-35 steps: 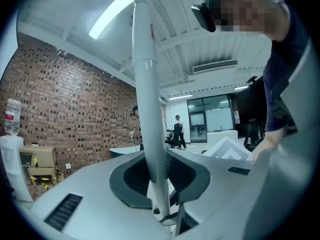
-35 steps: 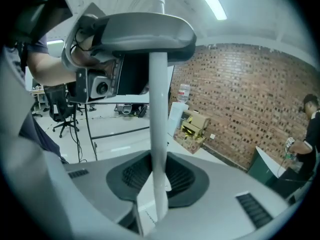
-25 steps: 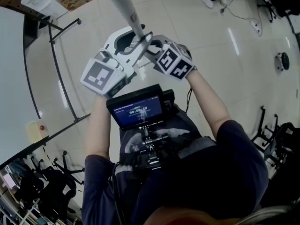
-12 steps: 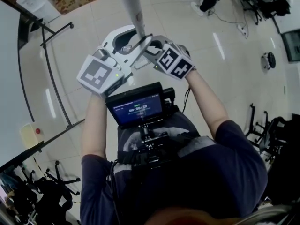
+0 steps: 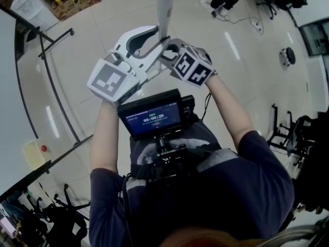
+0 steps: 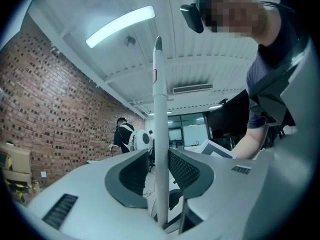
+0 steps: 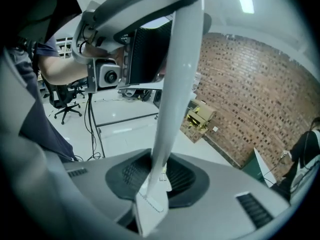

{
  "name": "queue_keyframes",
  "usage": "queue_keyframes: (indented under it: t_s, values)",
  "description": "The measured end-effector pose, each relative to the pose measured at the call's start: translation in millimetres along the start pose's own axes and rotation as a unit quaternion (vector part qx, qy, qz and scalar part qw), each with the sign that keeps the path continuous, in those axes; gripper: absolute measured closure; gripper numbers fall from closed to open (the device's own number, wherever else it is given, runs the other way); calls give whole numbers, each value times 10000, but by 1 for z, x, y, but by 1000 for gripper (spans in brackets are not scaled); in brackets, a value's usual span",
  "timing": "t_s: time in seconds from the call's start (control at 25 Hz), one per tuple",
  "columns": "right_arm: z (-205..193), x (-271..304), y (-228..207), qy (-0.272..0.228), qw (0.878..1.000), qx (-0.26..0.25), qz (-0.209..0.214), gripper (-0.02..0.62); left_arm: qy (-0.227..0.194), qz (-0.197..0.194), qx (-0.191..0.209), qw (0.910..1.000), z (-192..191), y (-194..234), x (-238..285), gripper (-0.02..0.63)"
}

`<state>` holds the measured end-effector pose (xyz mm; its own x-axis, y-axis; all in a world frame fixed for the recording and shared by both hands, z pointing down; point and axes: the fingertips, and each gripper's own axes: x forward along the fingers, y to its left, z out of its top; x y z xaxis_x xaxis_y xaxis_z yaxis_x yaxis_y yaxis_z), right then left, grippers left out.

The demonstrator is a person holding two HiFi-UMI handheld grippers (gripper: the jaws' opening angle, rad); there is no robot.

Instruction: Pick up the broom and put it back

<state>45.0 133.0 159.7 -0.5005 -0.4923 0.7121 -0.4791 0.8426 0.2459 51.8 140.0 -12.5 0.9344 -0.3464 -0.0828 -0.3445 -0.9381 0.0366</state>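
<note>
The two grippers meet above the screen at the person's chest, over the floor (image 5: 221,81), and the broom's (image 5: 165,6) grey pole runs through both. In the left gripper (image 5: 153,38) the pole stands upright between the ribbed pads (image 6: 131,171). Its jaws have just been opening and are narrow, one pad at the pole and the other seemingly a sliver off. The right gripper's (image 5: 169,48) jaws have also just been opening. They stand wider than the pole, whose flat end lies between them.
</note>
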Motion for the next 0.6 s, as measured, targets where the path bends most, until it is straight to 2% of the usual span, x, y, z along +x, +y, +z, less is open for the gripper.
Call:
queue_keyframes:
  t_s: [0.28, 0.36, 0.52, 0.6]
  values:
    - [16, 14, 0, 42, 9999, 41, -97, 482, -44, -437, -19, 9990, 11, 5, -11, 480]
    - [17, 13, -3, 76, 9999, -14, -145, 481, 24, -485, 109, 9988, 13, 3, -8, 480]
    - [17, 11, -5, 147, 9997, -129, -165, 482, -16, -589, 44, 9983, 18, 1, -7, 463]
    - [17, 10, -8, 179, 9995, -180, -170, 483, 19, -588, 157, 9981, 21, 1, -5, 459]
